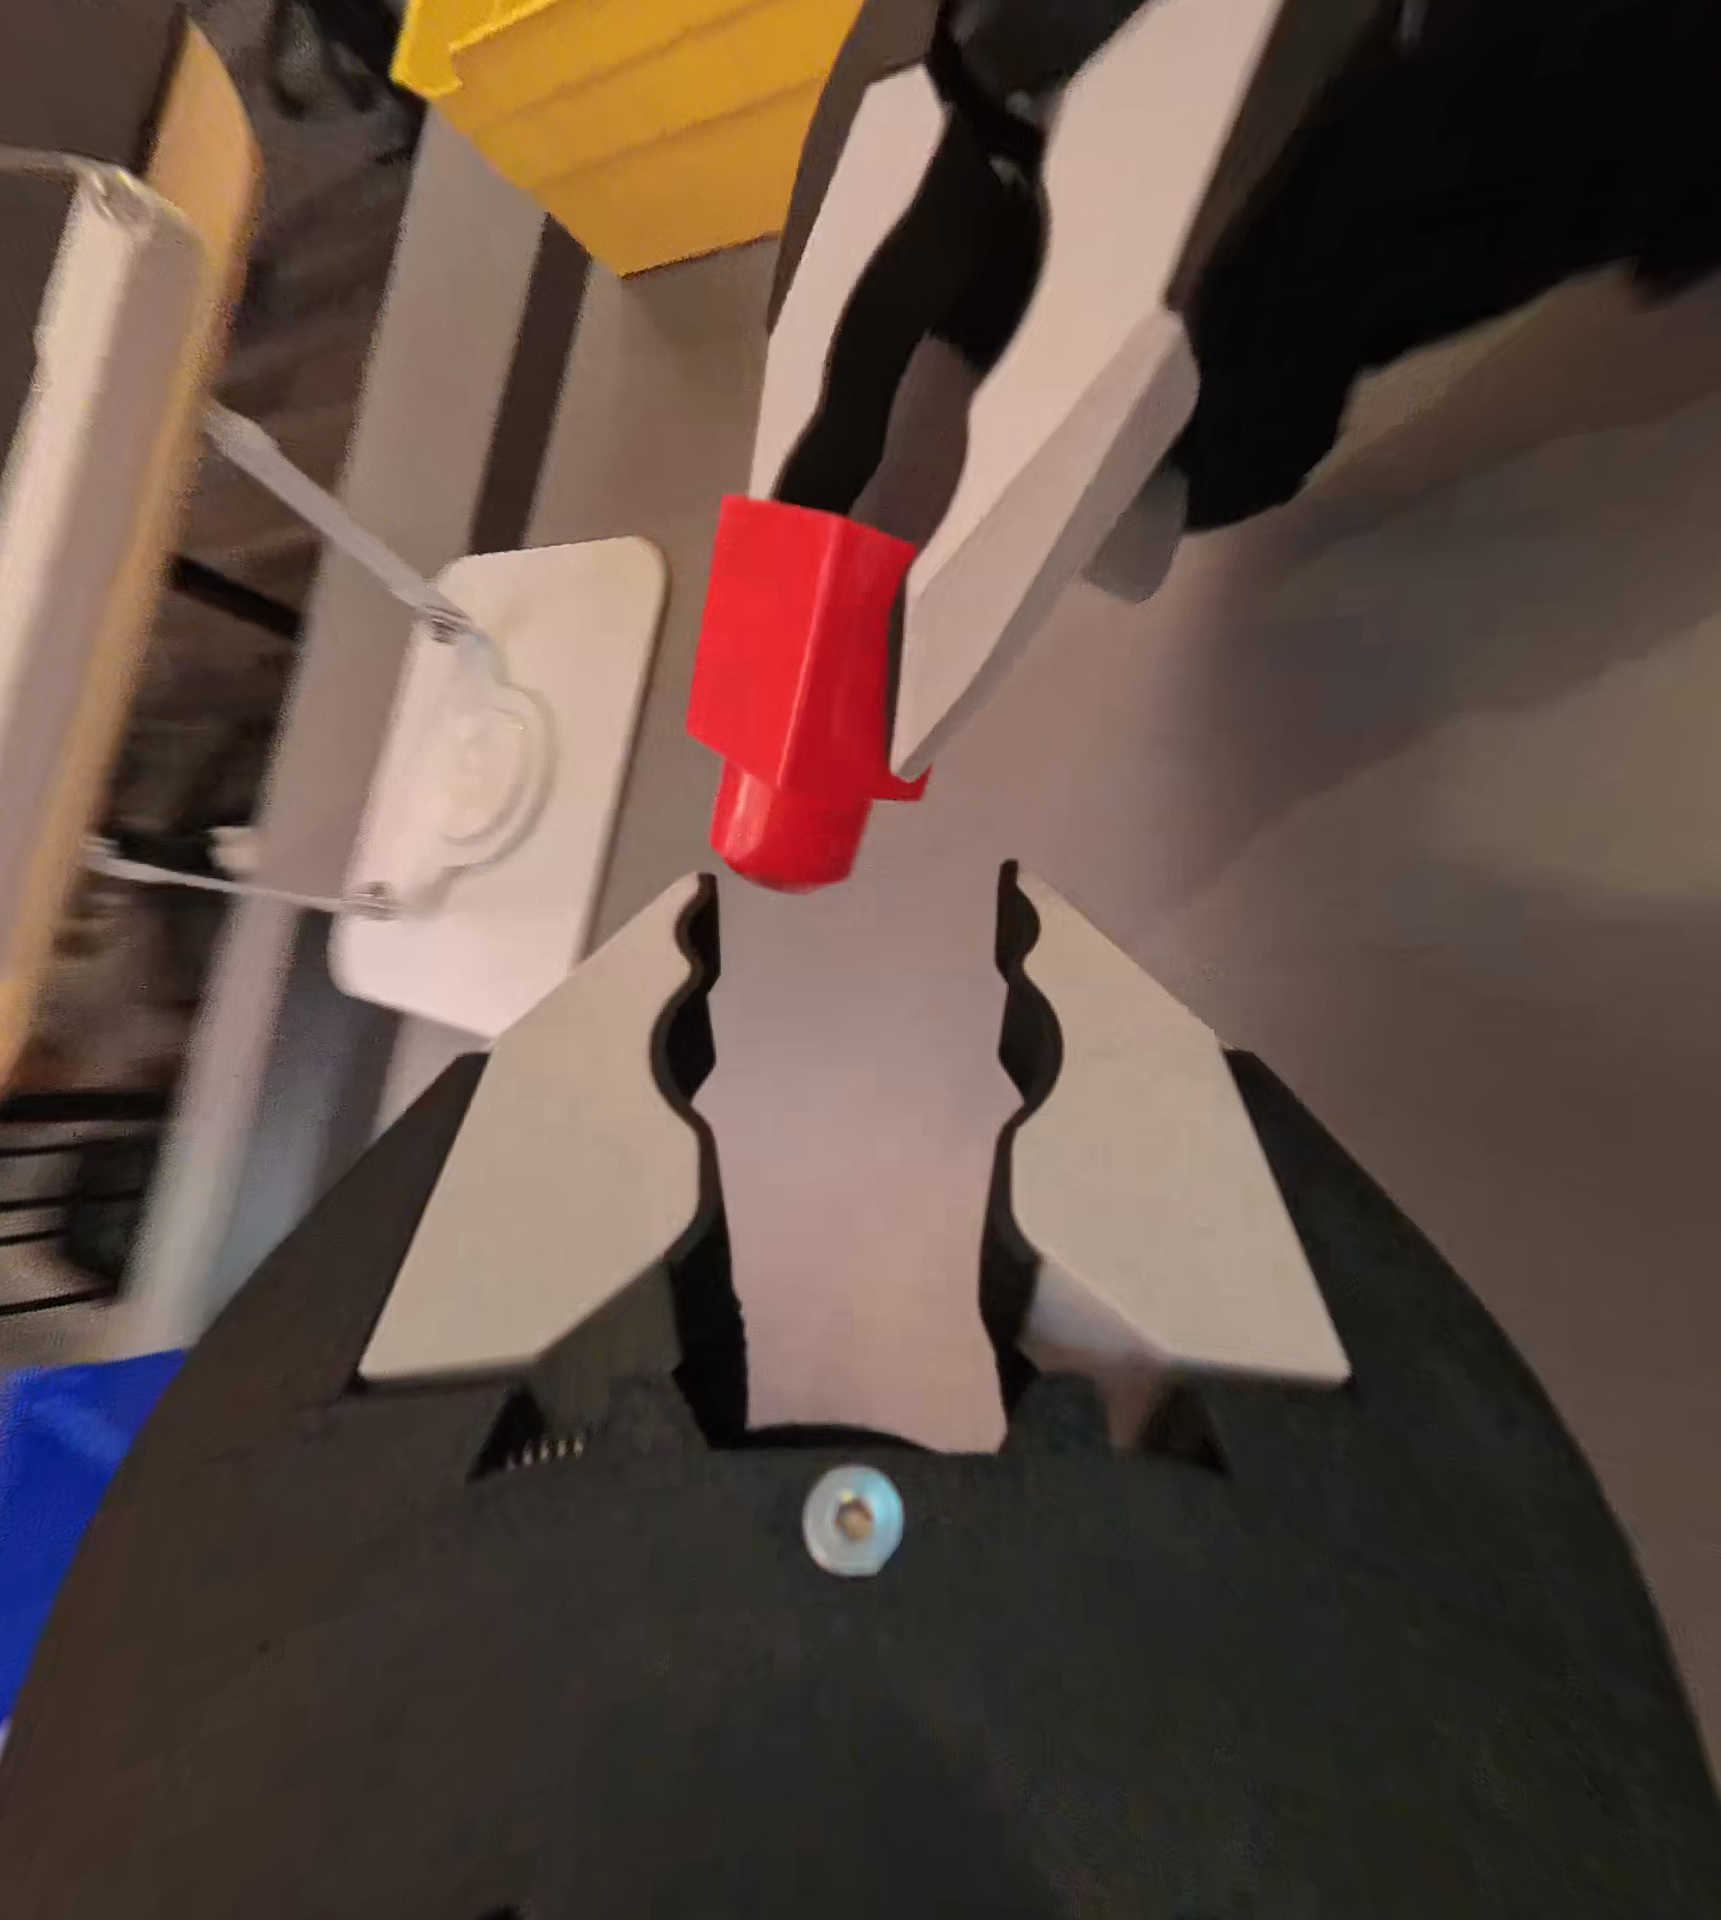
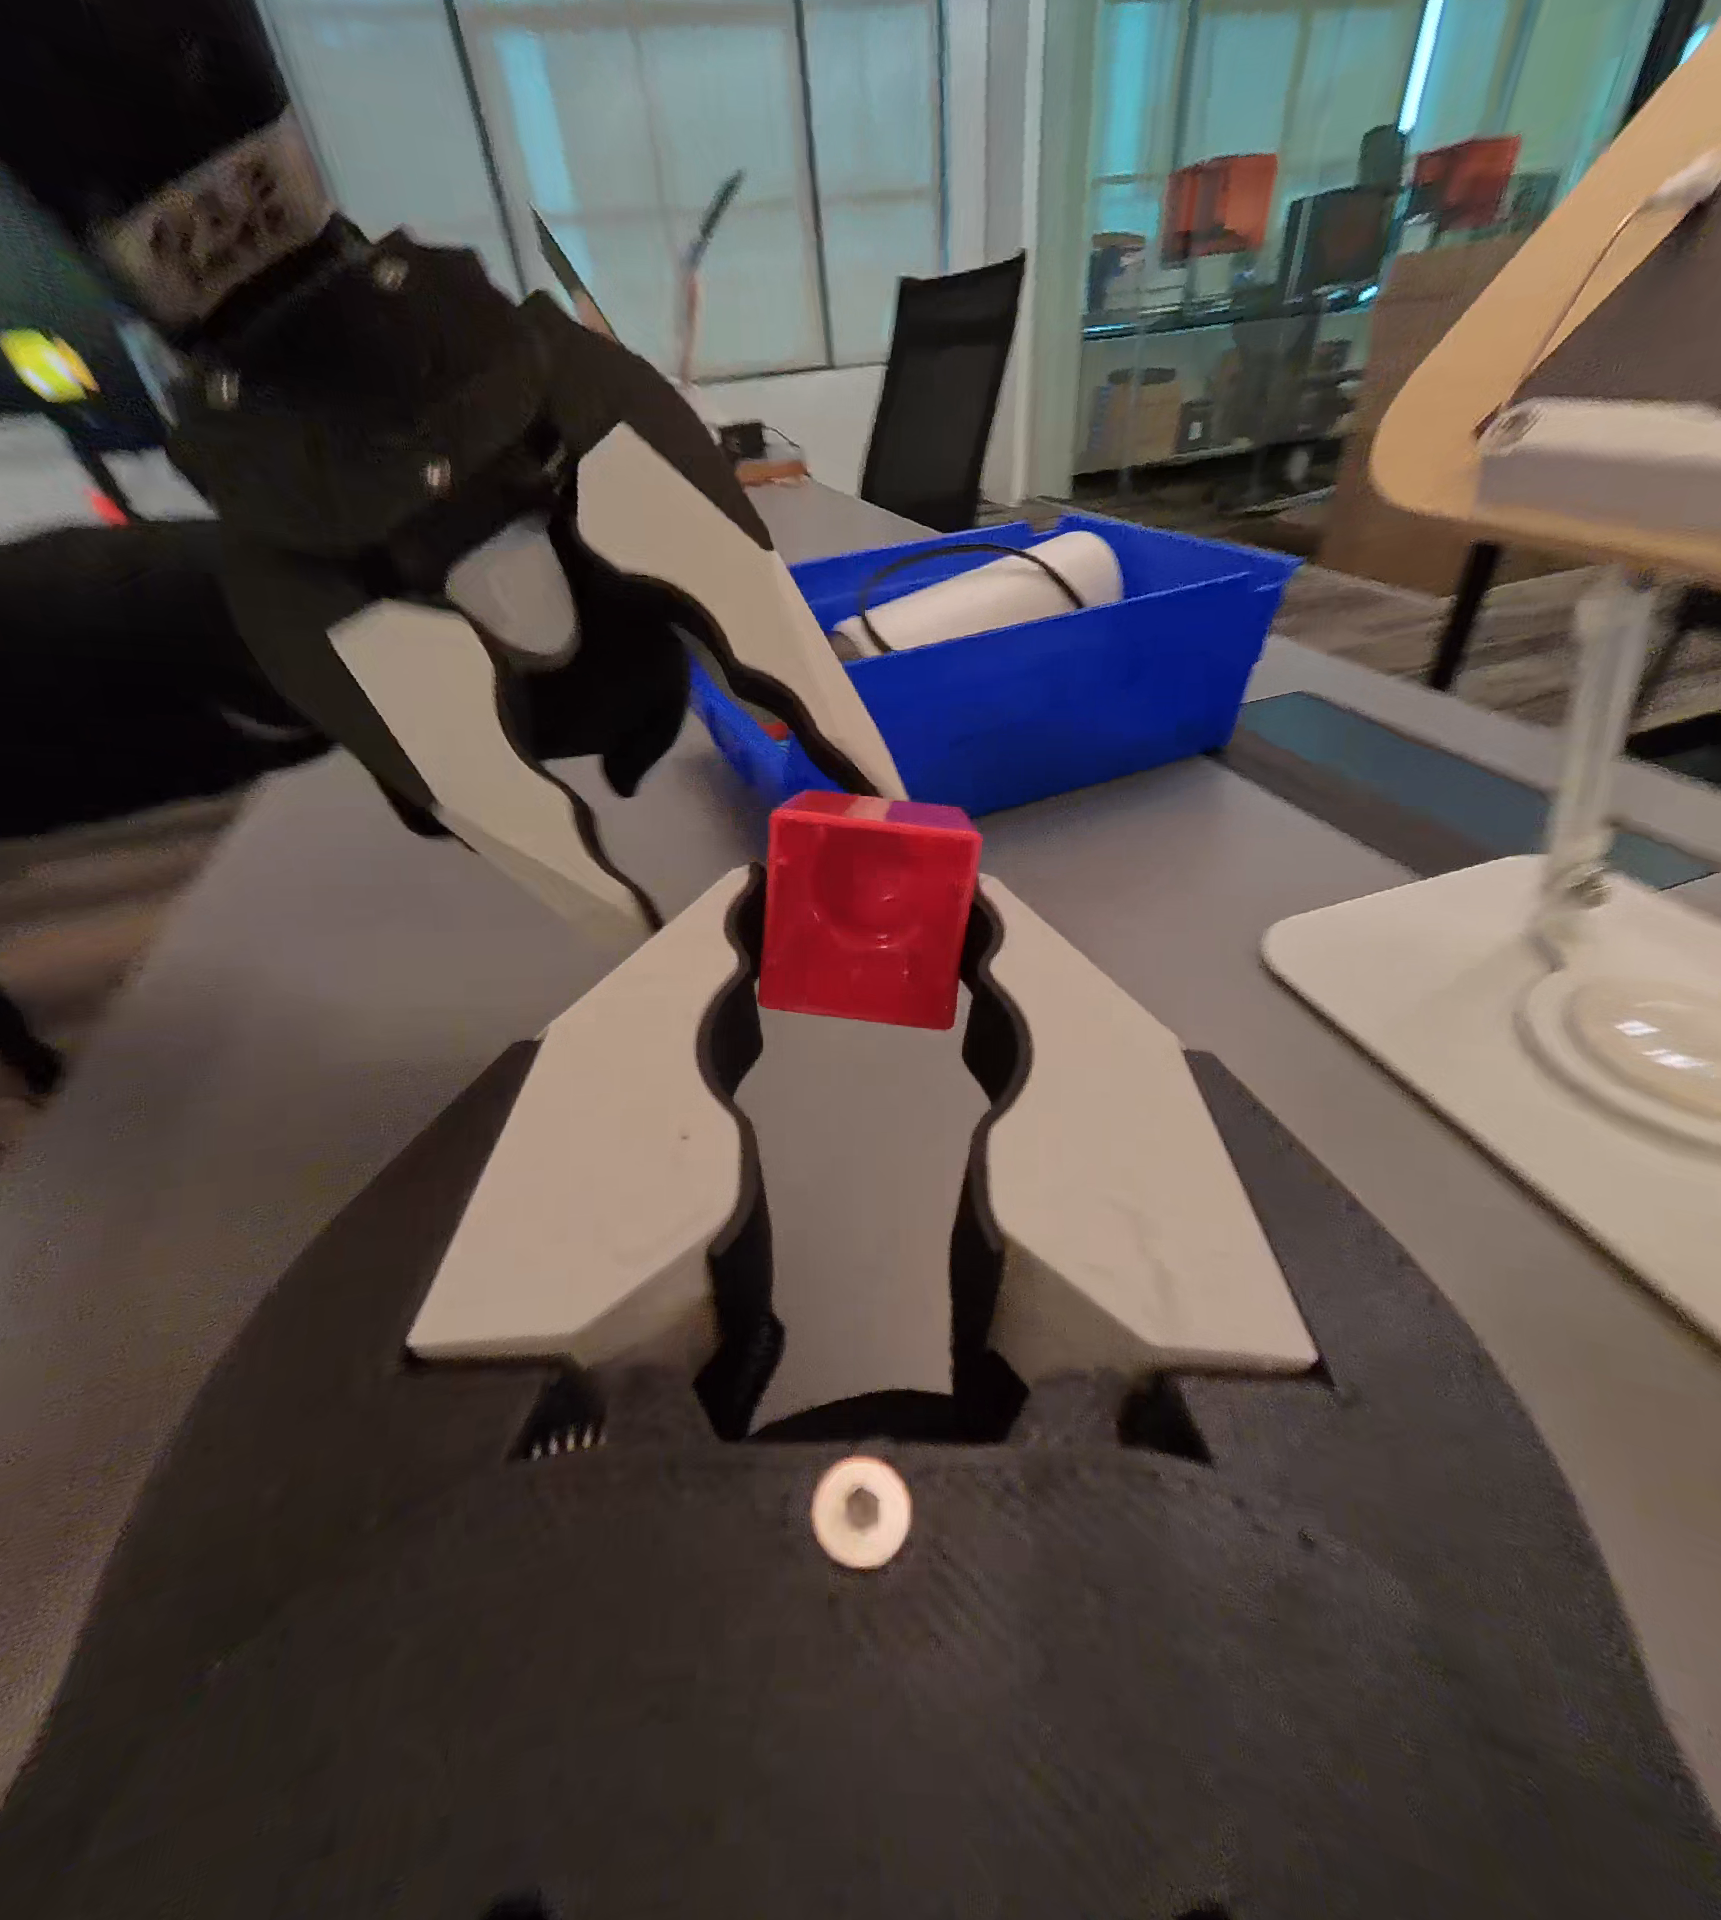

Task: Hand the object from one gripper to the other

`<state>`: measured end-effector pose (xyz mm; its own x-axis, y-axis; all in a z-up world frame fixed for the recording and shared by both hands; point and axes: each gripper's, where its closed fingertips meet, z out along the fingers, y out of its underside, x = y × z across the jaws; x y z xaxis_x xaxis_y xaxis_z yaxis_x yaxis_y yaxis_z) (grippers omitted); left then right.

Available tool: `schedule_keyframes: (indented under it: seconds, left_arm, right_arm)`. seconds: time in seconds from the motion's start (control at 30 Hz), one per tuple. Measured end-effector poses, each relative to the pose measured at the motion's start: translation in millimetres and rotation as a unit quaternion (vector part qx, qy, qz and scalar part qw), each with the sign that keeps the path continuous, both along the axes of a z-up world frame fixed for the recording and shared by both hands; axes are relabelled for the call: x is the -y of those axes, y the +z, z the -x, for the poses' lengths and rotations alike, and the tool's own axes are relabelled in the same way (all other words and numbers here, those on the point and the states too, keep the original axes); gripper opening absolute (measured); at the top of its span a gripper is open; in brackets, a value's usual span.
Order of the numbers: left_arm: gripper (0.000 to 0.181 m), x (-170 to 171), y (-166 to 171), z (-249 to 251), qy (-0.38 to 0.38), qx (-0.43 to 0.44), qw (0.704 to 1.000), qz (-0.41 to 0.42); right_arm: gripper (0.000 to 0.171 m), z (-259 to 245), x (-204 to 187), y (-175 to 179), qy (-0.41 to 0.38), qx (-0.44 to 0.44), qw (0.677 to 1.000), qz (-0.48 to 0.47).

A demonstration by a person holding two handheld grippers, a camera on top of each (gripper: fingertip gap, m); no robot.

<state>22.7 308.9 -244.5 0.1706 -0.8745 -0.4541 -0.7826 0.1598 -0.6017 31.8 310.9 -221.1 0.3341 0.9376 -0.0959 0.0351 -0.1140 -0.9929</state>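
1. My right gripper [image 2: 866, 914] is clamping the red object [image 2: 864, 914] between its fingertips — the square end is facing my camera, and the block is riding clear above the grey worktop [image 2: 316, 1039].
2. My left gripper [image 1: 856, 883] is standing with its jaws spread and nothing between them; the rounded end of the red object [image 1: 794, 707] is hanging just beyond its fingertips, not touching either one.
3. In the right wrist view, the left gripper [image 2: 762, 842] is pointing in from the left, its tips bracketing the far side of the block.
4. A blue bin [image 2: 1043, 675] is sitting farther back on the worktop — a white roll [image 2: 991, 592] is lying inside it.
5. A white stand base [image 2: 1458, 1039] is resting near the worktop's right edge.
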Motion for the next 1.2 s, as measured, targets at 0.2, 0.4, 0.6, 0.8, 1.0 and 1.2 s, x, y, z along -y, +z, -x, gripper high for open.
schedule_keyframes:
  seconds: [0.2,0.4,0.6,0.8,1.0,1.2]
  left_arm:
    - [0.08,11,31,-6,0.034,0.241,0.928,0.282]
    - [0.094,9,17,-18,0.069,0.284,0.883,0.366]
    - [0.081,9,3,-29,0.077,0.274,0.893,0.348]
    - [0.067,5,5,-26,0.074,0.284,0.899,0.325]
    - [0.067,-2,11,-13,0.034,0.22,0.952,0.21]
    - [0.067,0,6,8,-0.065,0.001,0.998,-0.012]
  right_arm:
    - [0.034,-1,-5,-5,-0.088,0.156,0.962,-0.207]
    - [0.034,6,-4,-10,-0.139,0.258,0.895,-0.338]
    - [0.034,6,-4,-9,-0.16,0.292,0.861,-0.384]
    - [0.034,6,-1,-5,-0.161,0.295,0.849,-0.407]
    - [0.074,13,13,-8,-0.078,0.242,0.9,-0.355]
    - [0.076,9,17,-12,-0.037,0.225,0.919,-0.322]
